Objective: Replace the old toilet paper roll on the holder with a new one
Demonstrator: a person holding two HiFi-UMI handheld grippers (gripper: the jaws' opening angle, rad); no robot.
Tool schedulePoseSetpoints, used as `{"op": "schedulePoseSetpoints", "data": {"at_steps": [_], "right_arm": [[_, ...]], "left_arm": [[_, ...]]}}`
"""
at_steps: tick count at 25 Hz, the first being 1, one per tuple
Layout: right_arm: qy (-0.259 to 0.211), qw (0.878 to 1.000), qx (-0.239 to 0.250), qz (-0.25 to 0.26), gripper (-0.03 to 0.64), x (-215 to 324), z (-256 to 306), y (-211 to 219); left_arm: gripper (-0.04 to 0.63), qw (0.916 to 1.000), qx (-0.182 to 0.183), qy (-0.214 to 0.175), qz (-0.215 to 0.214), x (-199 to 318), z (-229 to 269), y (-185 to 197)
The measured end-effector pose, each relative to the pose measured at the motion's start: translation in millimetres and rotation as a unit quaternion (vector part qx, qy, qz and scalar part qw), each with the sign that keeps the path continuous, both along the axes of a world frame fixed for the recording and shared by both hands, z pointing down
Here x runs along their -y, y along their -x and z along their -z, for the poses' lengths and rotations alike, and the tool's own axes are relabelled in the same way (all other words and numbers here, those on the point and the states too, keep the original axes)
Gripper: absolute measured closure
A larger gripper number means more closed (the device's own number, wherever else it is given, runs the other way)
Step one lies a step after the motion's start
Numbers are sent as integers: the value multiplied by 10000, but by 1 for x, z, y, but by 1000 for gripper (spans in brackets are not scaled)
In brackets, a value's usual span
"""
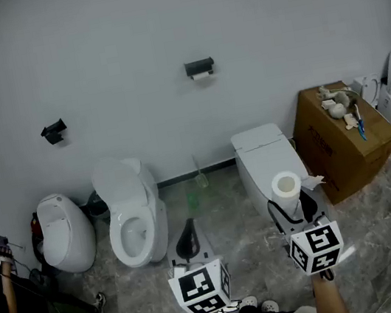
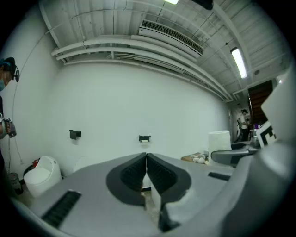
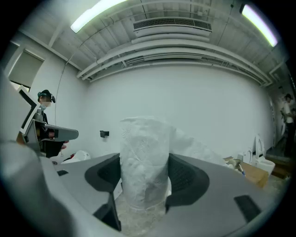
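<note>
Now gripping the new roll (image 1: 286, 185) in the right claw (image 3: 144, 178), pads pressed on its two flanks, core axis upright, hole facing up. Left claw (image 2: 146, 163) closed tight on nothing, held level beside the right one.

Straight ahead and higher up on the white wall (image 1: 123, 45): the holder (image 1: 199, 67), well apart from both claws, with a sliver of white, probably the old roll (image 1: 201, 75), hanging under it. Sideways, lying between the two claws, a little closer to the left one. Judging by that, free left claw better placed to pull the old roll off first. Bar of the holder likely level along the wall, so the upright new roll probably to be tipped onto its side before going on.

Below, a grey marbled floor (image 1: 236, 257), no working surface as such. Standing on it: a white toilet (image 1: 132, 215) with lid up, another white unit (image 1: 262, 151) right of it, a cardboard box (image 1: 346, 137) with small items on top. A second dark fitting (image 1: 54, 130) further left on the wall.
</note>
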State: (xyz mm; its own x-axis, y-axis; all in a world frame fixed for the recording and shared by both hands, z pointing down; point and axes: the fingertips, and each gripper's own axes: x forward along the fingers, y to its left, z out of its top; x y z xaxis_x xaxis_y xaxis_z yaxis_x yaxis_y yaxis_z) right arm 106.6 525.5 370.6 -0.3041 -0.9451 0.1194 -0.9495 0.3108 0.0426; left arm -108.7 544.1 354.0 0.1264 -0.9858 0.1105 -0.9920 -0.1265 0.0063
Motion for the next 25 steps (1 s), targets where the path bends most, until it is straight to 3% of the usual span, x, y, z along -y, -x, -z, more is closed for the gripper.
{"op": "schedulePoseSetpoints", "data": {"at_steps": [18,25], "right_arm": [[-7,9999,124,-45,310,13,2,6],[-23,9998,181,-50,310,23,2,13]], "left_arm": [[592,10000,31,-26,52,12,3,9],[562,9996,-45,-284,21,22,10,18]]}}
